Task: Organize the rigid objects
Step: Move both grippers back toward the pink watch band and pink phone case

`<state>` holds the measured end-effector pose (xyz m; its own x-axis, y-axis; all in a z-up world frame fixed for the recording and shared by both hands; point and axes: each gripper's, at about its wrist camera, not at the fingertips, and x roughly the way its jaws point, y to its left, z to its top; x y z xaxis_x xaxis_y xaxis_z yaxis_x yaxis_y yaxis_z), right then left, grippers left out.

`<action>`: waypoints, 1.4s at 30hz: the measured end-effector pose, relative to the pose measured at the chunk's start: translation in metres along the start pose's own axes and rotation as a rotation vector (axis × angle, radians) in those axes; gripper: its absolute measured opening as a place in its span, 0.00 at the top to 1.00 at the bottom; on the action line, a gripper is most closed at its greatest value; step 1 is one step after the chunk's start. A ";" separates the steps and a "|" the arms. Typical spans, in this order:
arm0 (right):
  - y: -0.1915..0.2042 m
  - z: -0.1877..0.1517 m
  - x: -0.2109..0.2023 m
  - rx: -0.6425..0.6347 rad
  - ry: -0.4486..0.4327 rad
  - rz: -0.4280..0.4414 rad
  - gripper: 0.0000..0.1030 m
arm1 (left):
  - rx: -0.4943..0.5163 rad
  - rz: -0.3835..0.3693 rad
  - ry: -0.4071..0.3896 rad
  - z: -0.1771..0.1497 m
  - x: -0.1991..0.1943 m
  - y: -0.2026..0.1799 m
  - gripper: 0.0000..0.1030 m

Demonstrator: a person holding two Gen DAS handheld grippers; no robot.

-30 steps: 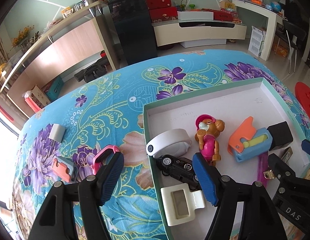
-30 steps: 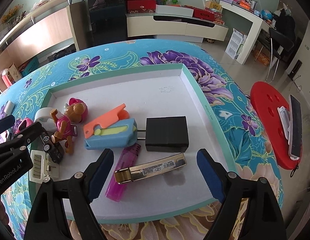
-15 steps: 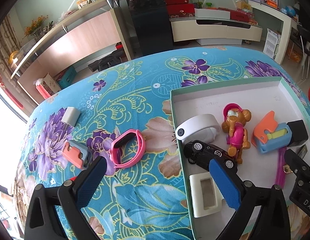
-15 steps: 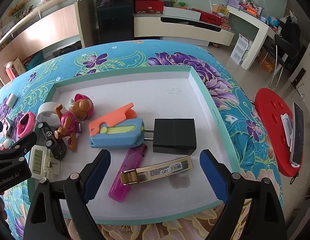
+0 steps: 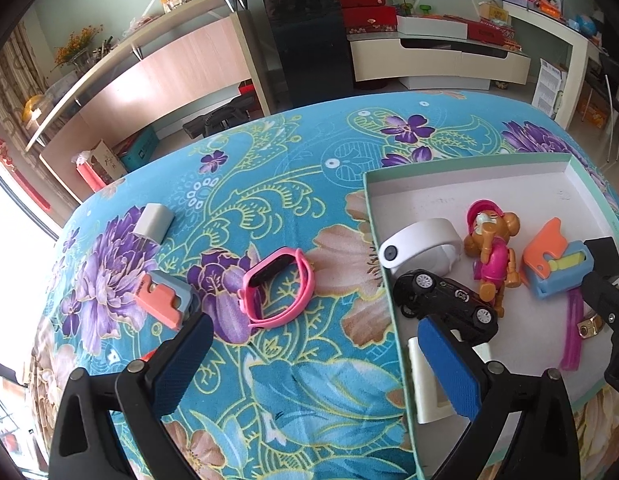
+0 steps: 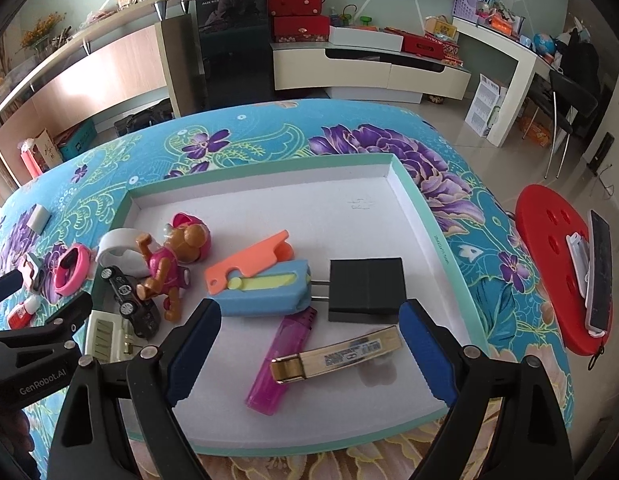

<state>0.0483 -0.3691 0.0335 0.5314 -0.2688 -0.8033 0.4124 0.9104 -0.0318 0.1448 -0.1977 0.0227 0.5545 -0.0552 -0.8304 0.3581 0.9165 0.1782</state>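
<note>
Both our jaws wide apart, empty; left gripper (image 5: pixel 309 364) just opened. Risk: its right pad clips tray (image 5: pixel 371 208) rim reaching for pink watch (image 5: pixel 277 286).

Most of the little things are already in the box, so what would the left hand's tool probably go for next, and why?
Probably the pink watch band: ease the left gripper forward until its jaws straddle it. The jaws have just opened wide with nothing between them, the band lies on the flowered cloth straight ahead, outside the box, and it is the nearest loose item.
</note>
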 end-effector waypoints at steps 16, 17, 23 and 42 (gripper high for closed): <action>0.069 0.007 0.006 -0.092 0.004 0.084 0.12 | -0.157 0.085 0.007 -0.018 -0.004 0.096 0.00; 0.074 0.008 0.007 -0.098 0.008 0.090 0.12 | -0.165 0.088 0.005 -0.019 -0.004 0.101 0.00; 0.105 0.007 0.007 -0.152 0.001 0.108 0.12 | -0.222 0.107 0.002 -0.023 -0.006 0.136 0.00; 0.212 0.008 0.027 -0.220 -0.057 0.329 0.12 | -0.388 0.071 0.059 -0.020 0.031 0.200 0.00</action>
<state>0.1559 -0.1863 0.0094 0.6518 0.0367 -0.7575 0.0481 0.9948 0.0896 0.2184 -0.0080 0.0216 0.5198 0.0258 -0.8539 0.0037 0.9995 0.0325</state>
